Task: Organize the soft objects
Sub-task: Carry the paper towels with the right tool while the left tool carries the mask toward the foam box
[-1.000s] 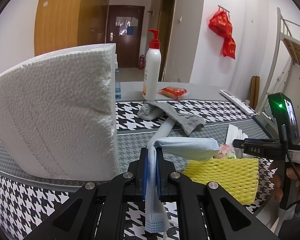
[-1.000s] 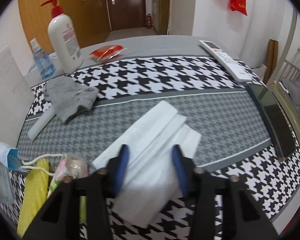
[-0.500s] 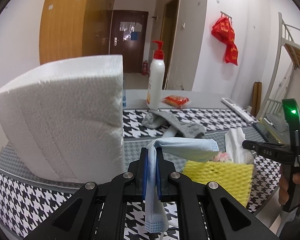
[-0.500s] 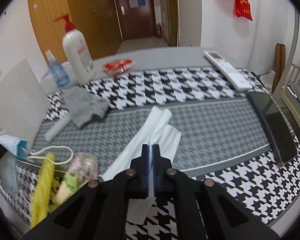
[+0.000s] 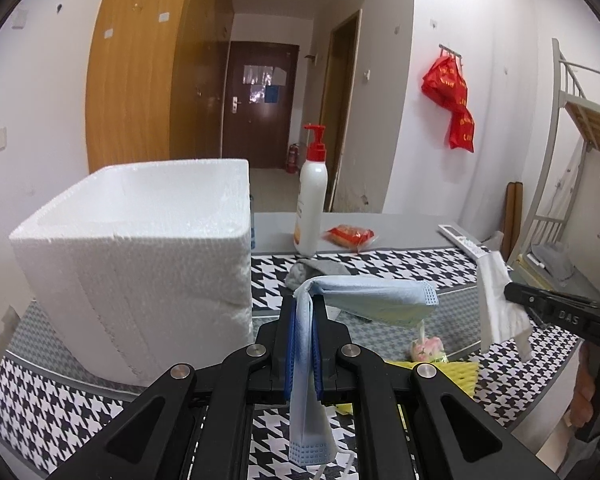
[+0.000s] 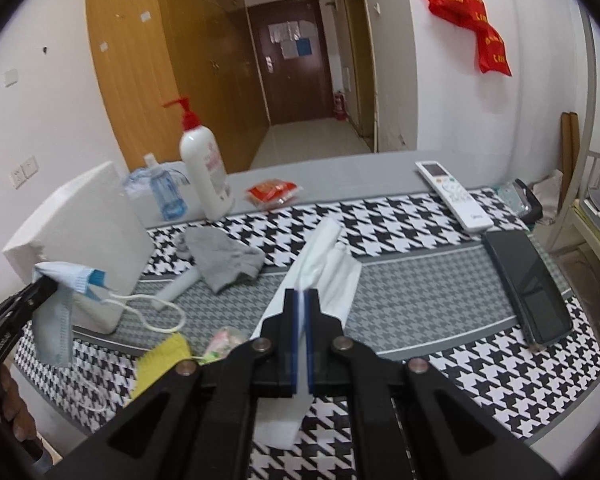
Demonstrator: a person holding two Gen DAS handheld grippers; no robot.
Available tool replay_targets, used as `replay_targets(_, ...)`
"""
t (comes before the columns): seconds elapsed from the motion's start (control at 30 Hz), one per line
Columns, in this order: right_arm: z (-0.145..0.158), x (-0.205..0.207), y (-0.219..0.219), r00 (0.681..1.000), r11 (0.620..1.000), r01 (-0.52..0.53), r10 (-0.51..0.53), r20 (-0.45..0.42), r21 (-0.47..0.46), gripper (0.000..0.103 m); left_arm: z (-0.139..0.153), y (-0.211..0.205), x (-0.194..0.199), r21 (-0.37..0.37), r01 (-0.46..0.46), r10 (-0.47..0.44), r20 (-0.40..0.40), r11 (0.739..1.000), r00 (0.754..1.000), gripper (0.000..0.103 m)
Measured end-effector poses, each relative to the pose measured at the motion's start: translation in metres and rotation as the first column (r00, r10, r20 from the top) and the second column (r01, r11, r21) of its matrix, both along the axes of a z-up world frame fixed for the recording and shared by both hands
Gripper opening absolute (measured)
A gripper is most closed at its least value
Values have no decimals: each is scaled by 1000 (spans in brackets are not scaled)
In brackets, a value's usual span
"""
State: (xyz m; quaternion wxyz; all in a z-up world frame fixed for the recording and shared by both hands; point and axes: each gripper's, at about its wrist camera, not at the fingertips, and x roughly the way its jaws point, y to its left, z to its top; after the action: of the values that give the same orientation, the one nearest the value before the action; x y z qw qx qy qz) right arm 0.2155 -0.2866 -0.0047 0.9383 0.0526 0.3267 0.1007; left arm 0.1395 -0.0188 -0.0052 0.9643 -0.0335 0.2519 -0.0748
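White tissue (image 6: 320, 276) now hangs pinched between the right gripper (image 6: 302, 344) fingers, which a second ago stood open above it as it lay flat; it has been lifted off the tabletop (image 6: 440, 320). The left gripper (image 5: 304, 344) stays closed on the pale blue face mask (image 5: 364, 300), draped ahead of its fingers. Both soft items seem ready for the foam box (image 5: 140, 256), just left of the left fingers.

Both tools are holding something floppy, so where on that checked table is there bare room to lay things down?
The widest bare patch is the grey band between the white tissue and the dark phone, plus the checks below it. Another runs between the red packet and the remote. The left side is crowded: foam box, grey sock, yellow net.
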Motion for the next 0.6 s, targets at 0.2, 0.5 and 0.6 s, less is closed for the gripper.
replay_targets(0.2, 16, -17, 11, 995, 998, -62, 62, 82, -7, 5, 11, -1, -2, 13, -9, 8, 25, 1000, 1000, 8)
replay_targets(0.5, 29, -23, 14, 986, 995, -103, 101, 132, 8, 5, 25, -3, -6, 45, -30, 27, 60, 999, 998, 8)
replay_targets(0.6, 33, -26, 14, 983, 994, -111, 107, 149, 18, 5, 30, -3, -8, 52, -34, 30, 71, 998, 997, 8)
